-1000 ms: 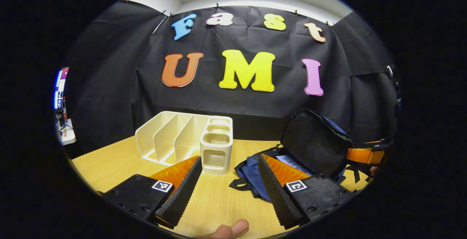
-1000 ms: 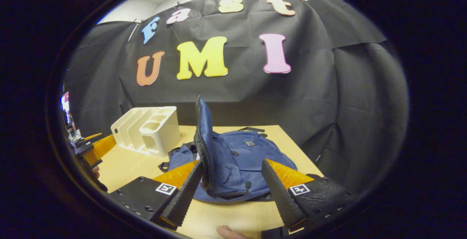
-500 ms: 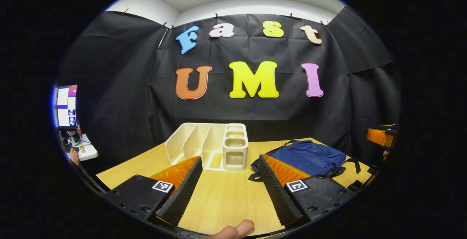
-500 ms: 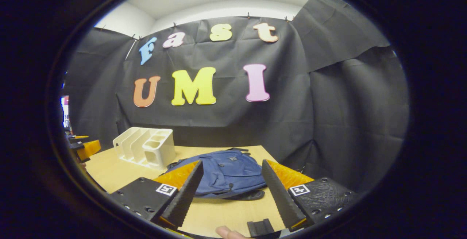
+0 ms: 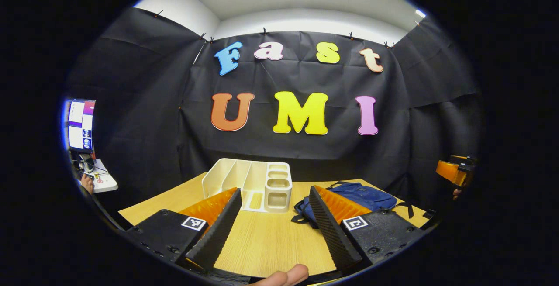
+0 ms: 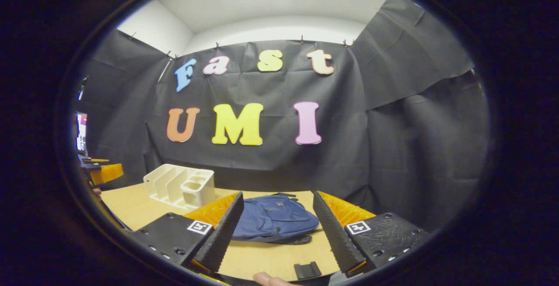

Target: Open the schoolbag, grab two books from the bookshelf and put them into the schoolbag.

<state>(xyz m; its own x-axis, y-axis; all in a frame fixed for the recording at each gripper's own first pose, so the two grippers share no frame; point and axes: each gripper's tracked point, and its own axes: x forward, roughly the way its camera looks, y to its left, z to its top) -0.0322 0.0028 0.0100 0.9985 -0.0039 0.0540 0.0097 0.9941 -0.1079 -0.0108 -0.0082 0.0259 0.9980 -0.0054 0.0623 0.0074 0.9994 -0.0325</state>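
The blue schoolbag (image 6: 273, 218) lies flat on the wooden table (image 6: 126, 203) with its flap down, and in the left gripper view the schoolbag (image 5: 362, 194) shows right of centre. The white bookshelf (image 5: 244, 183) stands left of it with bare slots; in the right gripper view the bookshelf (image 6: 179, 183) sits at the left. My left gripper (image 5: 275, 189) is open, held back from the table with nothing between its fingers. My right gripper (image 6: 277, 193) is open too, in front of the bag and apart from it. Each gripper shows far off in the other's view: the right gripper (image 5: 454, 170), the left gripper (image 6: 102, 172).
A monitor (image 5: 81, 124) and a desk with a person's hand (image 5: 87, 183) are beyond the table's left side. A small black piece (image 6: 308, 270) lies near the table's front edge. A thumb (image 5: 284, 275) shows at the bottom. Black cloth walls close in the back and right.
One second ago the bag's flap stood upright; now it lies flat. Both grippers have drawn back from the bag and the table, staying open.
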